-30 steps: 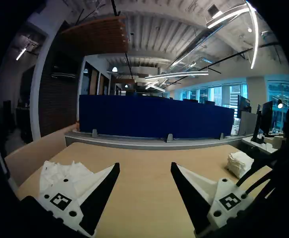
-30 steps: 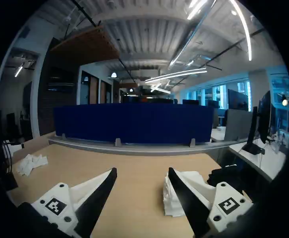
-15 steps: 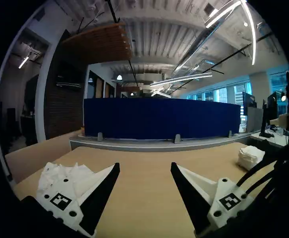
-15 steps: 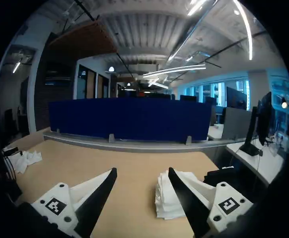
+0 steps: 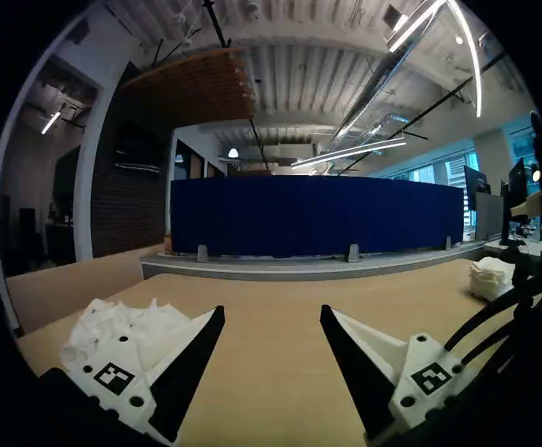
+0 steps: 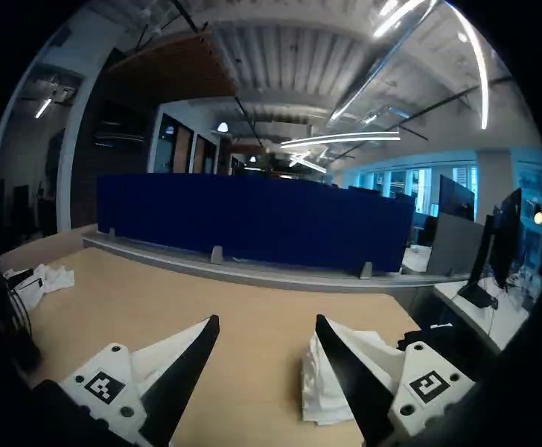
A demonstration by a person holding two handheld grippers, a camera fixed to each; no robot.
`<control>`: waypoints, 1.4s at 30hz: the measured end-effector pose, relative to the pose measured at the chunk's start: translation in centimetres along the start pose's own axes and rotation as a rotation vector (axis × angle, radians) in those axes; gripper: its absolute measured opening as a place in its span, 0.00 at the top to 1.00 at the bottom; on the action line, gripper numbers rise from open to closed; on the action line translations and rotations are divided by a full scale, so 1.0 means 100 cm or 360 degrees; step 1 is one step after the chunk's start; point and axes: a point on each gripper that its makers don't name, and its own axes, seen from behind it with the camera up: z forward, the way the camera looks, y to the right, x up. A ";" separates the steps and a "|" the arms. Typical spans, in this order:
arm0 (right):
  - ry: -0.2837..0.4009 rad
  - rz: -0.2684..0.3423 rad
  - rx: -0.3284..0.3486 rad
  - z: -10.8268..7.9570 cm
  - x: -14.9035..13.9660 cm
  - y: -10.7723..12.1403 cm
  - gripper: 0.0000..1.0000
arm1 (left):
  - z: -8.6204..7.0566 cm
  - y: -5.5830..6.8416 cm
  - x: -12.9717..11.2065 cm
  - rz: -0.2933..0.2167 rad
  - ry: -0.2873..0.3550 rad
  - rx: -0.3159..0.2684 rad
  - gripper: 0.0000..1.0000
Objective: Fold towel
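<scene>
In the left gripper view, the left hand-held gripper [image 5: 271,311] is spread wide, with nothing between its two fingers; only bare light-wood worktop [image 5: 271,298] shows in the gap. The crumpled towel [image 5: 115,319] lies on the worktop at the lower left, just behind the left finger, which covers its near part. It is a bunched white heap with peaks and creases, so no long axis or pointing direction can be read from it. Far to the right, near the worktop's edge, sits a folded stack [image 5: 491,274] of white towels, well apart from the heap. A blue partition [image 5: 308,216] runs across the far side of the worktop.

In the right gripper view, the right hand-held gripper [image 6: 266,319] is also spread wide and grips nothing. The folded stack [image 6: 319,380] sits on the worktop at the lower right, just beside the right finger, which hides its right part. Its layered edges face the camera and the left. Its long axis cannot be told because of the finger. The crumpled towel [image 6: 46,279] lies far off at the left edge of the worktop, low and spread, lying roughly left to right. A monitor [image 6: 505,238] stands on a neighbouring desk to the right.
</scene>
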 end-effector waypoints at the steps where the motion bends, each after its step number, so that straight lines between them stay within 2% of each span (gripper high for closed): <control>1: 0.0002 0.0000 0.0003 0.001 -0.002 -0.002 0.00 | 0.001 -0.002 -0.003 -0.0001 0.0002 0.0003 0.05; 6: -0.0003 -0.0007 0.0010 0.005 -0.012 -0.007 0.00 | 0.005 -0.009 -0.015 -0.0012 0.0013 0.0000 0.05; 12: -0.0010 -0.0036 0.0012 0.008 -0.009 -0.010 0.00 | 0.010 -0.013 -0.018 -0.0005 0.0021 -0.0001 0.05; 18: 0.0005 -0.0044 0.0011 0.010 -0.001 -0.010 0.00 | 0.012 -0.012 -0.024 -0.0002 0.0006 -0.0008 0.04; 29: 0.0020 -0.0007 0.0011 0.009 -0.006 -0.006 0.00 | 0.011 -0.011 -0.022 0.0007 0.0003 -0.0001 0.05; 36: 0.0087 0.0038 -0.0029 0.003 -0.004 0.014 0.00 | 0.011 -0.011 -0.023 0.0008 0.0003 -0.0001 0.04; 42: 0.0125 0.0098 -0.0048 -0.002 -0.019 0.031 0.00 | 0.011 -0.011 -0.023 0.0009 0.0002 0.0000 0.04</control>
